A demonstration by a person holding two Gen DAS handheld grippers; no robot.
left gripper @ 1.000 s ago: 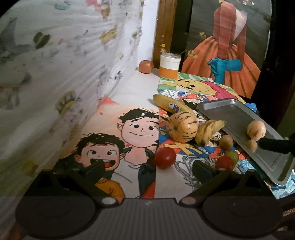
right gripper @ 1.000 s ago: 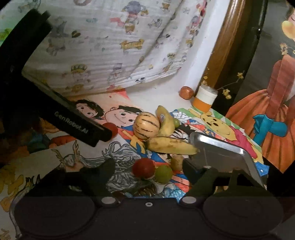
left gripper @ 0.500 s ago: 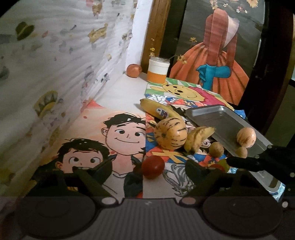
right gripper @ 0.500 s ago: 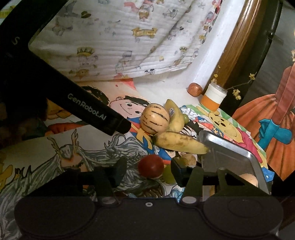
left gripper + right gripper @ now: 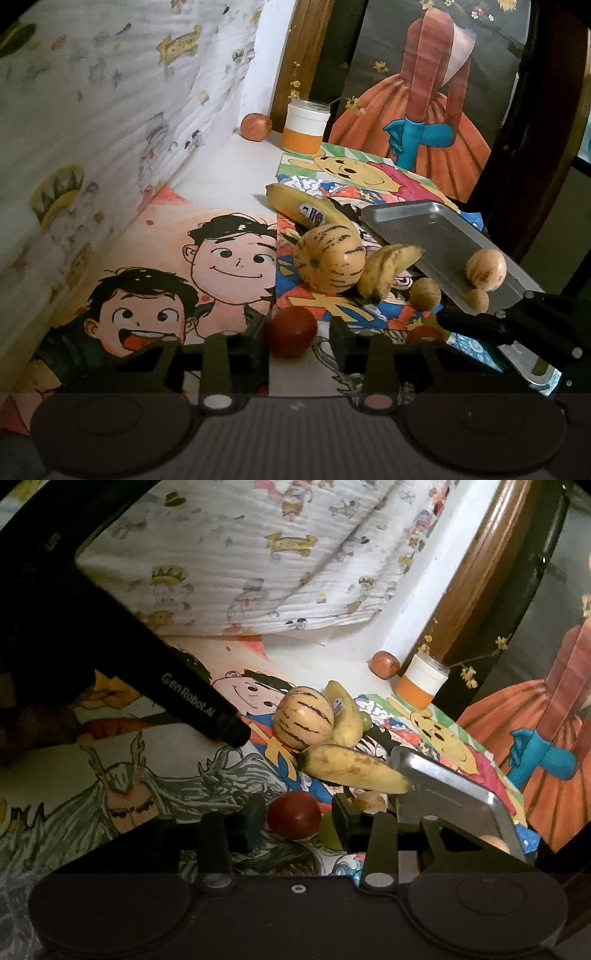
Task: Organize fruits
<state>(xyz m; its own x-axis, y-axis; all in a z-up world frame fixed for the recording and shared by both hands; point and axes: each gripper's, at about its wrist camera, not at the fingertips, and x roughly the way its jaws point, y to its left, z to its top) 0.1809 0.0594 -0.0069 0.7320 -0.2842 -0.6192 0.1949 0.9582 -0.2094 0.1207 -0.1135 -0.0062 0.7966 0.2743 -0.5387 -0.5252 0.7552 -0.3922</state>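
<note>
A round, dark red, smooth-skinned fruit [image 5: 290, 331] lies on the cartoon-printed surface [image 5: 229, 266] between the fingers of the left tool [image 5: 297, 341], which stands partly open around it; whether the pads touch it I cannot tell. A second dark red round fruit [image 5: 293, 815] sits the same way between the fingers of the right tool [image 5: 298, 821], also partly open and close on both sides, with contact unclear. Taking the grey rectangular metal tray [image 5: 417, 225] as landmark: inside it rests one small tan striped melon [image 5: 485, 267]; a small brown round fruit [image 5: 477, 300] sits at its near rim and another brown round fruit [image 5: 425, 294] just off the rim on the surface. Left of the tray are one large pale yellow melon with dark stripes [image 5: 328, 258] and two yellow bananas, one spotted [image 5: 386, 267] leaning on the tray's edge, one stickered [image 5: 306, 212] behind the melon. Beyond the tray stand one orange-and-white jar [image 5: 306, 127] and one reddish apple [image 5: 255, 126].
</note>
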